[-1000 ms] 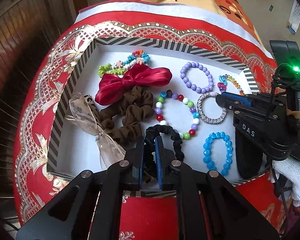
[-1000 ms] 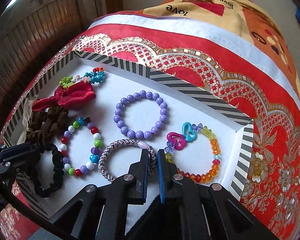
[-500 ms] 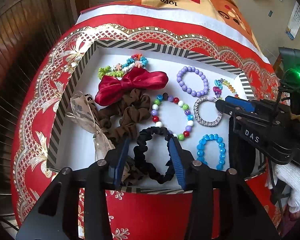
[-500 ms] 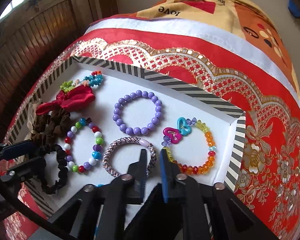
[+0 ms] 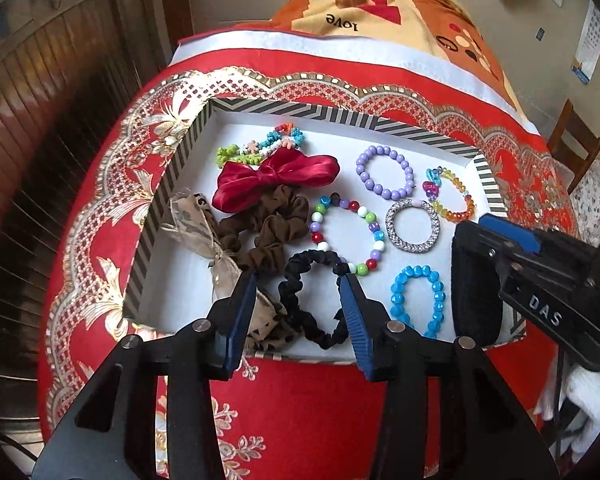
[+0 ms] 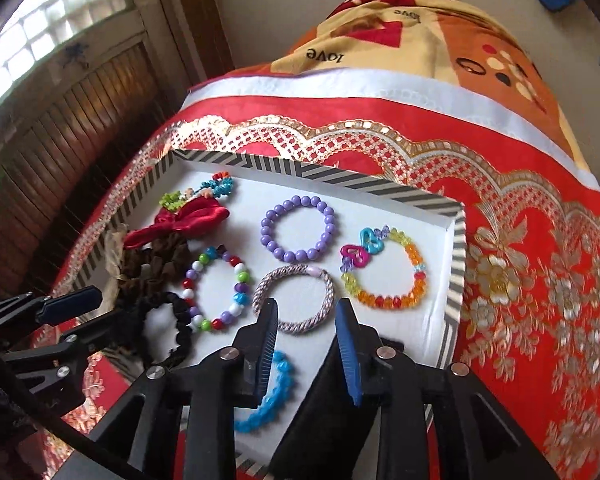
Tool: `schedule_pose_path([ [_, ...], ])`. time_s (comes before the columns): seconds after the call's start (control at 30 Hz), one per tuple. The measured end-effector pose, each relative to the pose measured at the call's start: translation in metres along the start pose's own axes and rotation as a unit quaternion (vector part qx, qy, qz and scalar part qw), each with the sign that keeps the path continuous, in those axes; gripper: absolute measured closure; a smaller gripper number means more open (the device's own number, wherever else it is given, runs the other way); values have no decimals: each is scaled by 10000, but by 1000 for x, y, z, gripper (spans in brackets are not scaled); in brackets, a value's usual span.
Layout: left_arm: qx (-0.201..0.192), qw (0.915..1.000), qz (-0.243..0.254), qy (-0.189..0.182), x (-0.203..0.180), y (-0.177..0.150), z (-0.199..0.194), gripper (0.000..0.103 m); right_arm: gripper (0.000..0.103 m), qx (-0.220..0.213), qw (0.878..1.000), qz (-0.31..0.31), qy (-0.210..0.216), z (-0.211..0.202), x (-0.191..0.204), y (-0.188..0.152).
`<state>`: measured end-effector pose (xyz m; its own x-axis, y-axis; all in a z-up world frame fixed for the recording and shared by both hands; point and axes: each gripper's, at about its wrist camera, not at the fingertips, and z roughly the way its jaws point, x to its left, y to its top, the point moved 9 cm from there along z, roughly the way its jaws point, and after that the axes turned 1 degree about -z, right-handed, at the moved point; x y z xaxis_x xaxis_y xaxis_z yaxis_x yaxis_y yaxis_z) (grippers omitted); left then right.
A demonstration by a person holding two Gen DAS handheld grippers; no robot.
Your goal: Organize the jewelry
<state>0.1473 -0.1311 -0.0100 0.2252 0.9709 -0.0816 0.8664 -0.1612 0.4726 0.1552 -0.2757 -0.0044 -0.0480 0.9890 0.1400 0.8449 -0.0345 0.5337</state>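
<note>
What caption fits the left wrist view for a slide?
Left gripper, jaws just opened, above a black scrunchie in a striped-rim tray of bracelets; right gripper alongside.

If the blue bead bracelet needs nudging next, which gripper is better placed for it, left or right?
Probably the right gripper: its open jaws hang just above the blue bead bracelet. The left gripper is open over the black scrunchie.

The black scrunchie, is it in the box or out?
In: the black scrunchie lies flat on the striped box's white floor.
</note>
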Motion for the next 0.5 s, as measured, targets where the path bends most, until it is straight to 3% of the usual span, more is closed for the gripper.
schedule_pose_path([
  [0.5, -359, 9992, 152, 95, -10, -11, -43, 60, 69, -366, 9974, 609, -105, -52, 7, -33],
])
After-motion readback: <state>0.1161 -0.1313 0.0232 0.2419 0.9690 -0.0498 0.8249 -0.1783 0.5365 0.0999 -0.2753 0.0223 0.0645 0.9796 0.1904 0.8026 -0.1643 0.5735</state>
